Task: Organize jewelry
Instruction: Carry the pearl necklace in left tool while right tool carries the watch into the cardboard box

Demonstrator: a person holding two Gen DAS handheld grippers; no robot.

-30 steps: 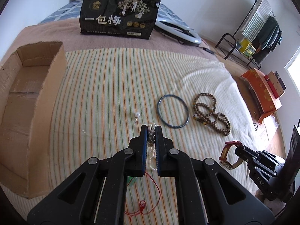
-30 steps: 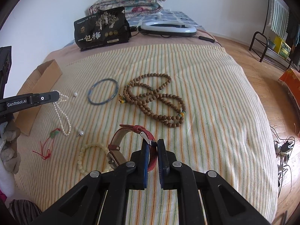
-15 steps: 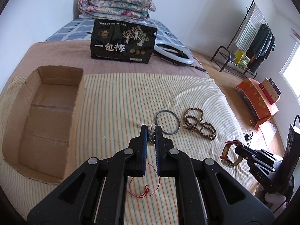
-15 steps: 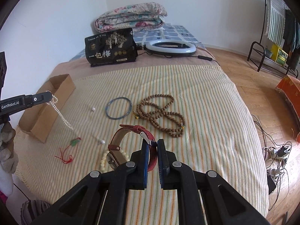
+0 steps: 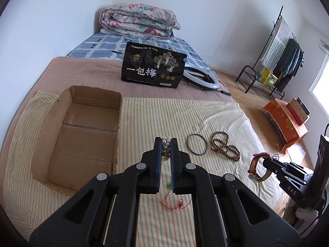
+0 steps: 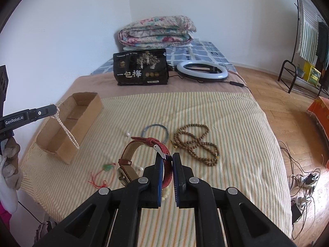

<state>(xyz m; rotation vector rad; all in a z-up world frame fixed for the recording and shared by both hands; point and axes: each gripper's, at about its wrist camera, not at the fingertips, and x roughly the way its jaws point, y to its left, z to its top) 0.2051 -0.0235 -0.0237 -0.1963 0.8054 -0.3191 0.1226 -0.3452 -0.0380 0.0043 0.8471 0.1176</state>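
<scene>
Left gripper: clamped on a pearl necklace, which is held up in the air and hangs just in front of the cardboard box.
Right gripper: clamped on the red strap of a wristwatch, which is lifted clear of the striped blanket, well to the right of the cardboard box.
Cardboard box: open-topped, seen lying at the blanket's left edge; nothing is seen inside it.
Right of the box, on the blanket: a jade pendant on red cord, two loose pearls, a blue bangle, then a wooden bead strand.
Behind the box: a black snack bag, a ring light, a folded quilt.
Step in hand, judged: the necklace is to be carried over the box opening and lowered before release, so that the dangling strand is not draped across the wall.
</scene>
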